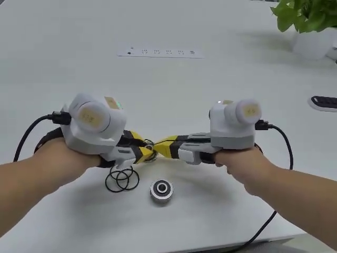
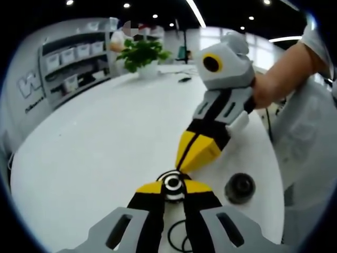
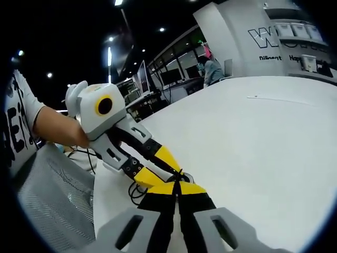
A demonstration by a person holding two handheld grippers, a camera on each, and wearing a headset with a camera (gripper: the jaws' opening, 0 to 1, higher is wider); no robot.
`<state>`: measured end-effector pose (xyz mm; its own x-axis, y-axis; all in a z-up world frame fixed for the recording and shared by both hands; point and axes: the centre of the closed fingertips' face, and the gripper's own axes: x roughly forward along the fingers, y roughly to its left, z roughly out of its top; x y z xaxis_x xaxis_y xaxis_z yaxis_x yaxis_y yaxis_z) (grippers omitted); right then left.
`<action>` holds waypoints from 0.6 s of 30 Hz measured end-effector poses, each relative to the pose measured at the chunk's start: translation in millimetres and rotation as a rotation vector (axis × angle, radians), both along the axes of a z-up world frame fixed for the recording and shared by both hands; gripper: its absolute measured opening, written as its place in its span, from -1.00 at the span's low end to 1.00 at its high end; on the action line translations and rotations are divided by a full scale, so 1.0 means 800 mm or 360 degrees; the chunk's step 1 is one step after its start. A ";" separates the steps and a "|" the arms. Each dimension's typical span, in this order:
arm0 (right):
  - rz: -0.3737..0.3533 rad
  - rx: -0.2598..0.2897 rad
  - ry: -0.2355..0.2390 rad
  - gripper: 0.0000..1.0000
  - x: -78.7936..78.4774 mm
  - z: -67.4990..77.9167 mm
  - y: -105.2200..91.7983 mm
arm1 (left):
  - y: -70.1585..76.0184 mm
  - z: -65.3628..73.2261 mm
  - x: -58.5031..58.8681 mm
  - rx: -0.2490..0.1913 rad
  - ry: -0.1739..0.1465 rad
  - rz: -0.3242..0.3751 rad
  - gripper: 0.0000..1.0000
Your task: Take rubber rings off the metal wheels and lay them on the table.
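Note:
My left gripper (image 1: 143, 153) (image 2: 172, 190) is shut on a small metal wheel (image 2: 172, 182), held a little above the white table (image 1: 174, 89). My right gripper (image 1: 159, 147) (image 3: 178, 185) meets it tip to tip, its jaws closed on a thin black rubber ring (image 3: 185, 176) at the wheel's rim. In the left gripper view the right gripper (image 2: 185, 163) comes in from the upper right. Below the grippers a few loose black rubber rings (image 1: 122, 179) lie on the table. Another metal wheel (image 1: 161, 190) (image 2: 240, 187) lies flat beside them.
A white power strip (image 1: 159, 52) lies at the far middle of the table. A potted plant (image 1: 308, 23) stands at the back right, with a dark flat device (image 1: 324, 102) in front of it. Black cables (image 1: 276, 211) trail from both grippers. The table's front edge (image 1: 263, 240) is close.

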<state>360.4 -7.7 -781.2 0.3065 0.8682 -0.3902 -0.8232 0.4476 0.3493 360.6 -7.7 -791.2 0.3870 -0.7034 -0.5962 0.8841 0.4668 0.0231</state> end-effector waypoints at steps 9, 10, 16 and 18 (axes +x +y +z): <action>-0.0004 0.0018 0.0000 -1.00 0.001 0.005 0.001 | 0.006 0.003 -0.003 0.0019 0.0001 -0.0024 -0.70; -0.0005 0.0021 -0.0001 -1.00 0.001 0.006 0.001 | 0.007 0.003 -0.003 0.0016 0.0002 -0.0022 -0.69; -0.0004 0.0034 -0.0003 -1.00 -0.001 0.011 0.002 | 0.009 0.014 -0.008 -0.0017 -0.0004 -0.0016 -0.60; -0.0006 0.0042 -0.0003 -1.00 -0.001 0.013 0.002 | 0.010 0.019 -0.009 -0.0034 -0.0013 -0.0012 -0.56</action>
